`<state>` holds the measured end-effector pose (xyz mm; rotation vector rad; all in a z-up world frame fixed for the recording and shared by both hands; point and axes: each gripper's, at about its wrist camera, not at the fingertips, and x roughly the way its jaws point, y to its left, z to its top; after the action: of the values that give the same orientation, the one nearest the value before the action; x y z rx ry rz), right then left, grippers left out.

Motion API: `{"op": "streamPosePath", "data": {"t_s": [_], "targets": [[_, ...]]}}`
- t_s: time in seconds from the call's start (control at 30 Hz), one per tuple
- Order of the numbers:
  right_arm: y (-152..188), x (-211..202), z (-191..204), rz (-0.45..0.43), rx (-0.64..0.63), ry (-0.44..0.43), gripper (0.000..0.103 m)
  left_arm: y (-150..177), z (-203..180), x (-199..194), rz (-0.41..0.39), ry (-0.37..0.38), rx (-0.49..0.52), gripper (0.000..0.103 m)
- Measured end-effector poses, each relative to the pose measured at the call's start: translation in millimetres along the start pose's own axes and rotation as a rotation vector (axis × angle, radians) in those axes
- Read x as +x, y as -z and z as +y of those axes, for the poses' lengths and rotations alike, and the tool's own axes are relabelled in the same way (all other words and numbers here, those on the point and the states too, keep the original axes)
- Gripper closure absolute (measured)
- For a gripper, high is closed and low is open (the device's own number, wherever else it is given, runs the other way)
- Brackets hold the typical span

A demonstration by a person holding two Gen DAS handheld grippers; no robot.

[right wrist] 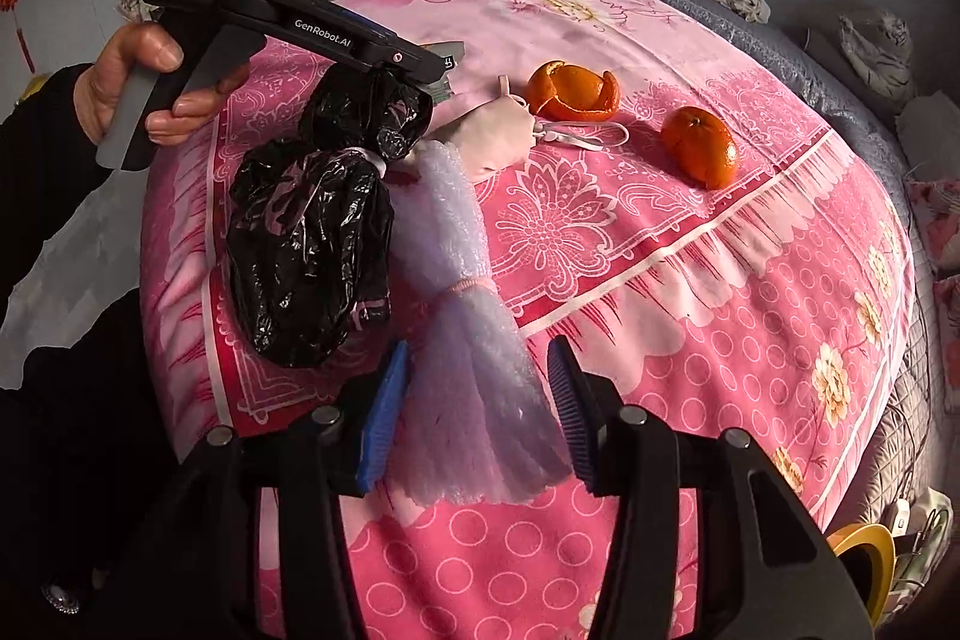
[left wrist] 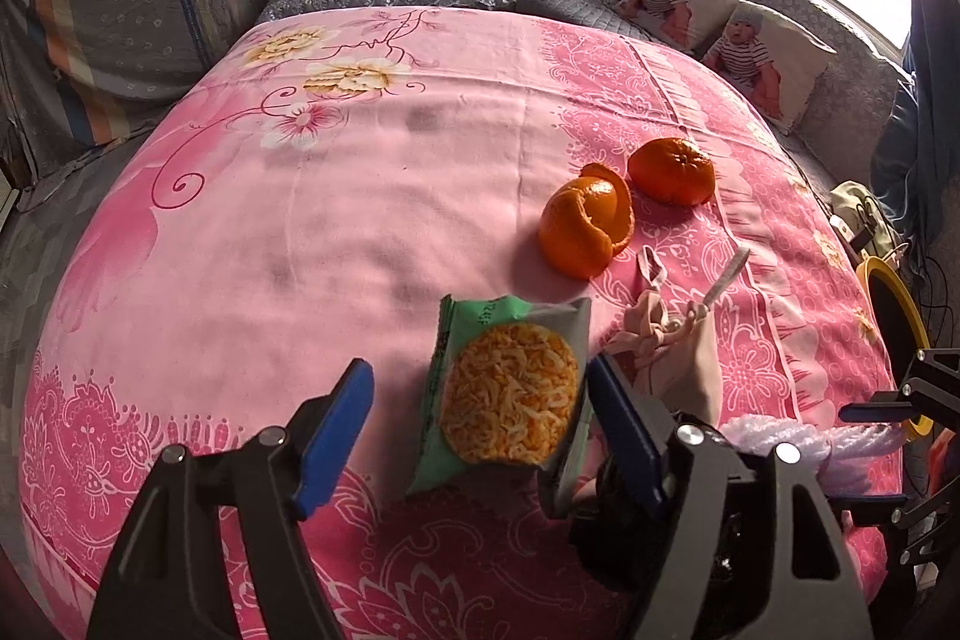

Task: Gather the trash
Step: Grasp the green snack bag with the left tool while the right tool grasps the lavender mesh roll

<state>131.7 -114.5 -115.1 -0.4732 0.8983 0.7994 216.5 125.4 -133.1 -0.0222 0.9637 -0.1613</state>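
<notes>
Pink floral bedspread (left wrist: 336,196), green wrapper (left wrist: 474,316)

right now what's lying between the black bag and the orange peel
In the right wrist view, a pale pink cloth pouch with white string lies between the black bag and the orange peel.

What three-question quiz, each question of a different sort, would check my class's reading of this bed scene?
1. True or false: the black plastic bag lies right beside the foam wrap.
2. Which item sits between the left gripper's fingers? A orange peel; B snack wrapper; C pink pouch.
3. How many unpeeled oranges lie on the bedspread?
Key: 1 true; 2 B; 3 one.
</notes>
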Motion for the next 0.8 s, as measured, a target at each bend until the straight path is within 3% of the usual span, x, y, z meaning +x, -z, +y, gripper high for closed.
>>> {"op": "streamPosePath", "data": {"t_s": [0.13, 0.27, 0.8], "targets": [[-4.6, 9.8, 0.4, 0.020, 0.005, -0.006, 0.070, 0.1, 2.6, 3.1, 0.009, -0.016, 0.007, 0.059], [-6.6, 17.1, 4.8, 0.037, -0.023, 0.012, 0.077, -0.4, 4.8, 0.9, -0.001, -0.024, 0.020, 0.072], [-18.7, -1.2, 31.0, -0.022, -0.042, -0.069, 0.079, -3.2, 41.7, -39.4, -0.101, -0.062, -0.091, 0.074]]}}
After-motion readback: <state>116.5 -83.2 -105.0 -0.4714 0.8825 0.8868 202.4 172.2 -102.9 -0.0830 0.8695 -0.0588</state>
